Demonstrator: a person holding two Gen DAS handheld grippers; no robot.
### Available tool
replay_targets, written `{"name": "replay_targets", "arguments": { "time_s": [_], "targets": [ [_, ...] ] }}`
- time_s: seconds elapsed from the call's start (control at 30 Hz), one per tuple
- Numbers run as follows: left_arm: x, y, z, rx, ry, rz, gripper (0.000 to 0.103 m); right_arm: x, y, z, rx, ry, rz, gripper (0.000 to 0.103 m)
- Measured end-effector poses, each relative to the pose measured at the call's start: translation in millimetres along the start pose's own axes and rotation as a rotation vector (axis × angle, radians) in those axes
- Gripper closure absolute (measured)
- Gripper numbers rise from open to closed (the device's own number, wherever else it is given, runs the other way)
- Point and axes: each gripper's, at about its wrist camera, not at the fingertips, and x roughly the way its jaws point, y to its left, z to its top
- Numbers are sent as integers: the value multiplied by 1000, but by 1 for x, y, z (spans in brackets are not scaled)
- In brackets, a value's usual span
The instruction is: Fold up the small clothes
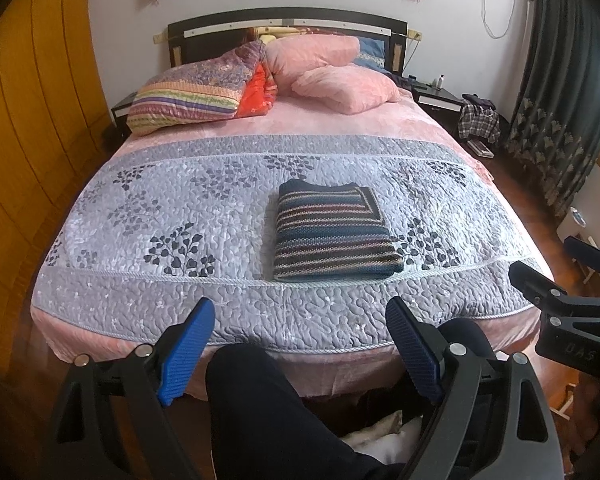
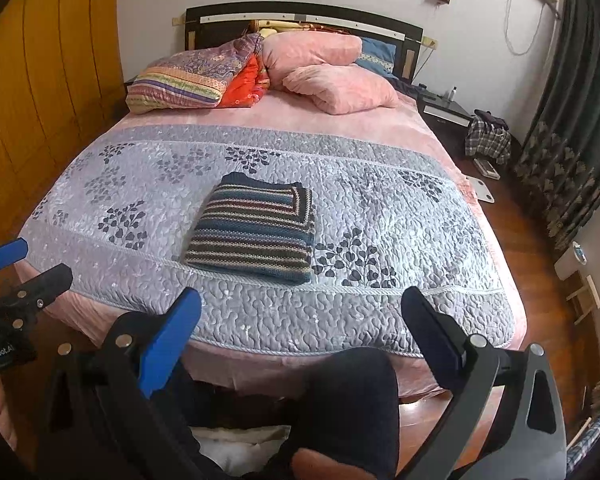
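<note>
We saw the folded striped knit sweater (image 1: 332, 232) lying flat on the grey quilted floral bedspread (image 1: 204, 208), near the foot edge of the bed and a little toward its right side, its folded edge just beside the corded seam. Nothing touched it. The left gripper (image 1: 300, 344) hung off the foot edge of the bed, its blue ribbed fingers (image 1: 188, 344) spread wide apart and holding nothing. The right gripper (image 2: 300, 332) was likewise off the foot edge, fingers (image 2: 168, 340) wide apart, empty; its tip also showed at the right margin of the left wrist view. Both sat well apart from the sweater. Dark trousered knees (image 2: 348, 392) showed between the fingers, below the bed edge. At the head end lay two pink pillows (image 1: 340, 76) and a striped multicolour folded quilt (image 1: 196, 92). A plaid garment (image 1: 480, 120), possibly draped on a stool, sat beyond the bed's right edge.
</note>
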Motion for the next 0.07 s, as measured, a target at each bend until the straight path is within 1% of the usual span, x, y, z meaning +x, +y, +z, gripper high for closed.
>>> {"name": "replay_targets", "arguments": {
  "time_s": [0.07],
  "targets": [
    [0,0,0,3,-1,1,16,1,0,1,1,-3,-2,3]
  ]
}}
